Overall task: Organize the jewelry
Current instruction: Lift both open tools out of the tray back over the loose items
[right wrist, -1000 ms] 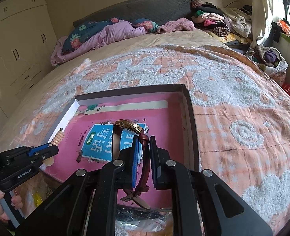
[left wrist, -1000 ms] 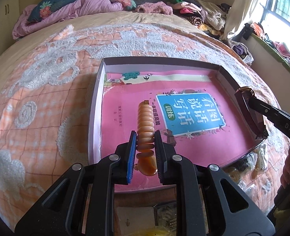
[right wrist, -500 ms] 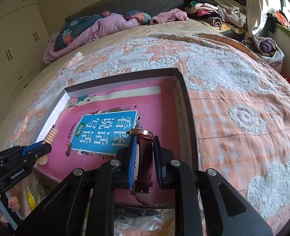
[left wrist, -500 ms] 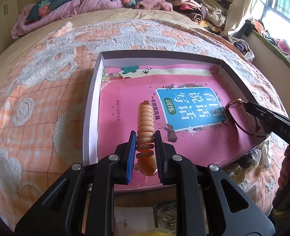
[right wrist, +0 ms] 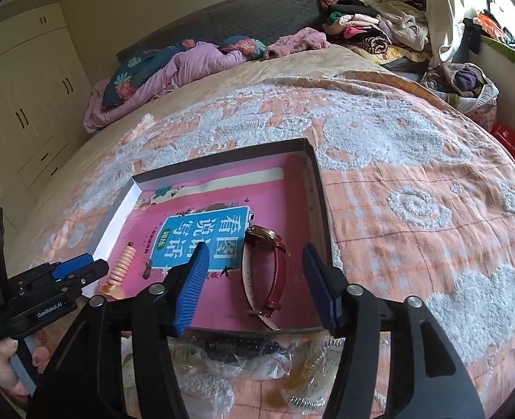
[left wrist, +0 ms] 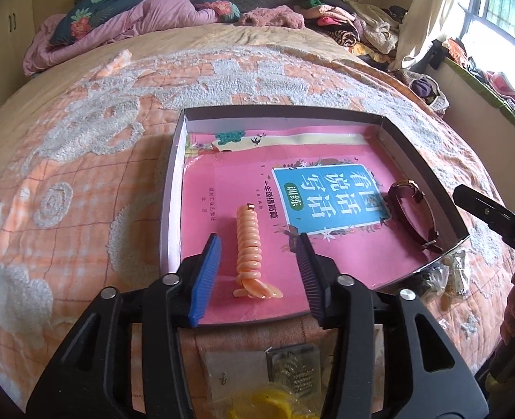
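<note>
Both grippers gape (left gripper point(left wrist: 257, 255), right gripper point(right wrist: 255, 272)) over box point(left wrist: 173, 188).

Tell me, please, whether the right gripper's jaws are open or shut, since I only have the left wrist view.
Observer: The right gripper is open; its jaws stand on either side of the watch, not touching it.
Operator: Thank you. Does my own gripper show from that side?
Observer: Yes, the left gripper shows at the left edge, with the person's left hand wrapped around its handle.
</note>
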Action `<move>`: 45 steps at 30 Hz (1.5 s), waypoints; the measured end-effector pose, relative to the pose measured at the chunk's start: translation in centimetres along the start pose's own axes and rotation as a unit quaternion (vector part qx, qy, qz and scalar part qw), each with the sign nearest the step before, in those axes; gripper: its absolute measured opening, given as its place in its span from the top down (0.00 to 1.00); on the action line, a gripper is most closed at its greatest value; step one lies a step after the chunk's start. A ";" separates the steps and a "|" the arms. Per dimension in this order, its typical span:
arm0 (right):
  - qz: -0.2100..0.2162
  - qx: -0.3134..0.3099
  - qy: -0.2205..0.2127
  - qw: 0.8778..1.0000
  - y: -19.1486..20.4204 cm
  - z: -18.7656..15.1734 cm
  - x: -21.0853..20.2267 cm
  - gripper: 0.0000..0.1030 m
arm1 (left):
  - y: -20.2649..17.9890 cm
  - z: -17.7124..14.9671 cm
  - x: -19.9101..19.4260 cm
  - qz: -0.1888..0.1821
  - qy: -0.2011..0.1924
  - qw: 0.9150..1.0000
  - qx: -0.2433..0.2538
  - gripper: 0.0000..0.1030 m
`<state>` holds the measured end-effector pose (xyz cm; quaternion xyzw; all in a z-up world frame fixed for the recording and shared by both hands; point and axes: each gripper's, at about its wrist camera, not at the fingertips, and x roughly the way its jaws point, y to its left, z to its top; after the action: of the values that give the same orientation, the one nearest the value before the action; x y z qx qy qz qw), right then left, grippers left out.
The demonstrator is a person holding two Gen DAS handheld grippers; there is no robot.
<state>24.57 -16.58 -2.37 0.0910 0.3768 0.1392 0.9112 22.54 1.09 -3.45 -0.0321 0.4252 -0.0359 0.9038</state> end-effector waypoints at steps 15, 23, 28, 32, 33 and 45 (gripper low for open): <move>0.025 0.005 -0.069 0.997 1.0 0.2 -7.7 0.14 | -0.7 0.4 -6.3 0.000 -0.049 0.999 -0.011 0.15; 0.036 -0.004 -0.094 0.995 2.1 0.4 -10.7 0.13 | -1.2 0.4 -9.4 -0.003 -0.077 0.997 -0.012 0.11; 0.042 -0.009 -0.104 0.994 2.6 0.3 -12.2 0.13 | -1.1 0.2 -11.0 -0.003 -0.090 0.996 -0.014 0.10; 0.047 -0.014 -0.110 0.993 3.0 0.1 -13.3 0.13 | -1.2 -0.2 -11.9 -0.003 -0.097 0.995 -0.013 0.10; 0.048 -0.014 -0.111 0.993 3.0 0.0 -13.6 0.13 | -1.2 -0.3 -12.1 -0.003 -0.098 0.995 -0.014 0.10; 0.060 -0.035 -0.111 0.991 4.2 -1.5 -15.6 0.13 | -0.8 -2.5 -13.8 0.004 -0.102 0.995 -0.012 0.09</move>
<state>12.17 -17.58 8.07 0.0965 0.2620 0.1957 0.9401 11.82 1.53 5.57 -0.0449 0.3309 -0.0231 0.9423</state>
